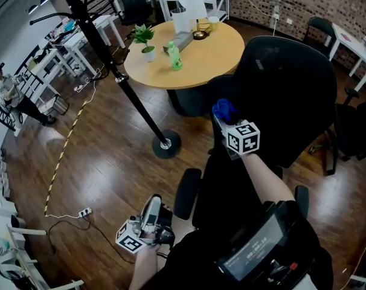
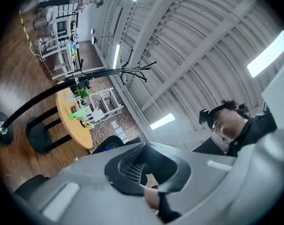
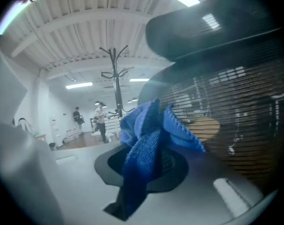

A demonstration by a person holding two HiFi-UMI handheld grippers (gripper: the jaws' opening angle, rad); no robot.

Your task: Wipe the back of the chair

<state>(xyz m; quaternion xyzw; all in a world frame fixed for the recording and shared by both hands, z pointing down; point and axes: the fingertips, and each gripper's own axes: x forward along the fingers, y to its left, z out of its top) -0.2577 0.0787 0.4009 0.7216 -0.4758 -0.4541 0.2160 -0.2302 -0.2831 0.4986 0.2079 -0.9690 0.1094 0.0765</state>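
The black office chair's mesh back (image 1: pixel 292 95) rises at the right of the head view, with its seat below, in front of me. My right gripper (image 1: pixel 221 116) is shut on a bunched blue cloth (image 1: pixel 224 109) at the back's left edge. In the right gripper view the cloth (image 3: pixel 149 144) stands up from the shut jaws, and the dark mesh of the chair back (image 3: pixel 235 107) lies close on its right. I cannot tell whether cloth and mesh touch. My left gripper (image 1: pixel 153 205) hangs low at my left side, shut and empty, pointing up towards the ceiling.
A round wooden table (image 1: pixel 225 56) behind the chair carries a potted plant (image 1: pixel 144 38), a green bottle (image 1: pixel 174 56) and a white jug (image 1: pixel 192 9). A black coat stand (image 1: pixel 131 98) leans across to its base (image 1: pixel 166 144). A power strip (image 1: pixel 84 212) lies on the floor, and another black chair (image 1: pixel 355 125) stands at the right.
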